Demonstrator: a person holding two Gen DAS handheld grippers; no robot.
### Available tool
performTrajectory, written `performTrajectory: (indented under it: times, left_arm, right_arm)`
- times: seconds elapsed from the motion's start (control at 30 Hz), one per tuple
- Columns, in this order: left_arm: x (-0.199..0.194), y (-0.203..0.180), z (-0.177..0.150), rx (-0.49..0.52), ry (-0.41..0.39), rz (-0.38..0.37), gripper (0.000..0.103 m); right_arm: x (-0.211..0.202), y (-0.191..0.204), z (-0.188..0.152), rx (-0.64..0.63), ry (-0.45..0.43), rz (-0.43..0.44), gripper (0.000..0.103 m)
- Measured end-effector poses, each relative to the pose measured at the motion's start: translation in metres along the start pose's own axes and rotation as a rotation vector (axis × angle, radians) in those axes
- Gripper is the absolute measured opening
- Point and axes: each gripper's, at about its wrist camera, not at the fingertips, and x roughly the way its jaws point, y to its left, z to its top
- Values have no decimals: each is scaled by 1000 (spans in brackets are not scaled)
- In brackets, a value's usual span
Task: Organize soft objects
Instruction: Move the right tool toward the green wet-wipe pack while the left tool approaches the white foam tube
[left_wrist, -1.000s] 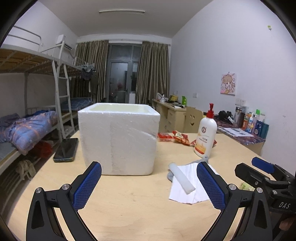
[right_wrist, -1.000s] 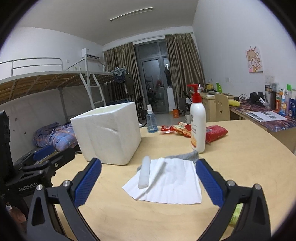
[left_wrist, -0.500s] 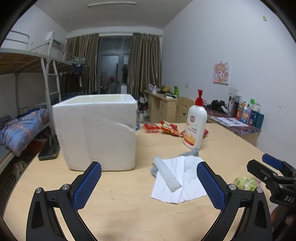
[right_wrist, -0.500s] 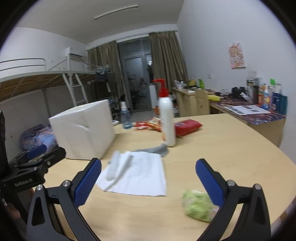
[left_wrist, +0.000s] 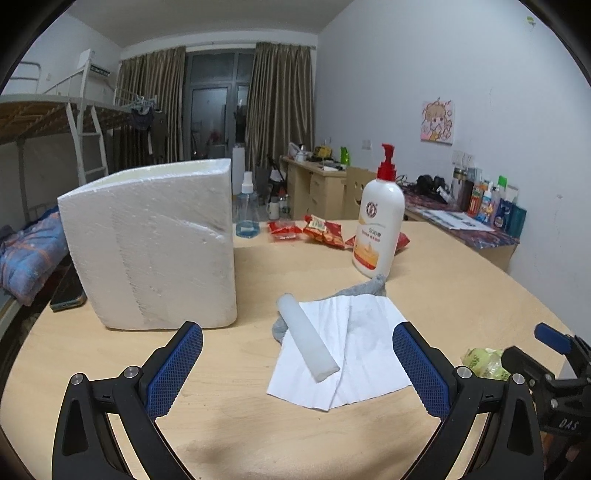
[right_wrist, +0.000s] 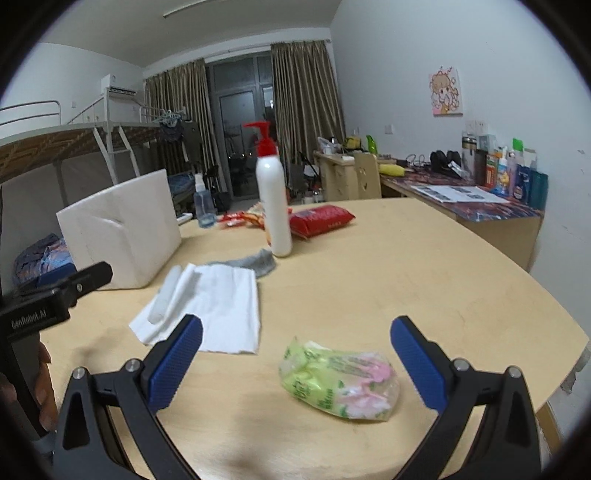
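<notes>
Green-and-pink tissue packet (right_wrist: 338, 380) is lying near the table's (right_wrist: 406, 266) front edge, between the right gripper's (right_wrist: 295, 363) spread fingers. Left gripper (left_wrist: 297, 363) is hovering, jaws wide apart, before the white foam roll (left_wrist: 308, 347) resting on a paper towel (left_wrist: 354, 347) beside the styrofoam box (left_wrist: 151, 243).

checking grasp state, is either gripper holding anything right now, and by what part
Nothing is held. The left gripper is open above the white tissue; the right gripper is open around the green packet, not touching it.

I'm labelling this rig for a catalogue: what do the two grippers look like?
Both the left gripper and right gripper have black frames with silver screws and blue textured pads. White lettering reads "GenRobot.AI" on the left and "DAS" on the right.
</notes>
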Motion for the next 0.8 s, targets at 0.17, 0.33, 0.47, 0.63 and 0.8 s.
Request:
performTrajectory:
  times: [0.17, 0.33, 0.47, 0.63, 0.8]
  left_arm:
    - [16, -1, -1, -10, 57, 15, 103]
    - [30, 1, -1, -24, 92, 24, 103]
    - [41, 1, 0, -28, 127, 29, 103]
    - [57, -2, -2, -47, 179, 32, 103]
    - [70, -3, -1, -69, 232, 61, 103]
  right_arm:
    - [9, -4, -8, -10, 51, -21, 103]
    - [21, -7, -14, -24, 100, -49, 103]
    - [27, -14, -16, -19, 121, -68, 103]
    - [34, -22, -19, -14, 154, -87, 103]
    - [38, -24, -20, -28, 174, -95, 98]
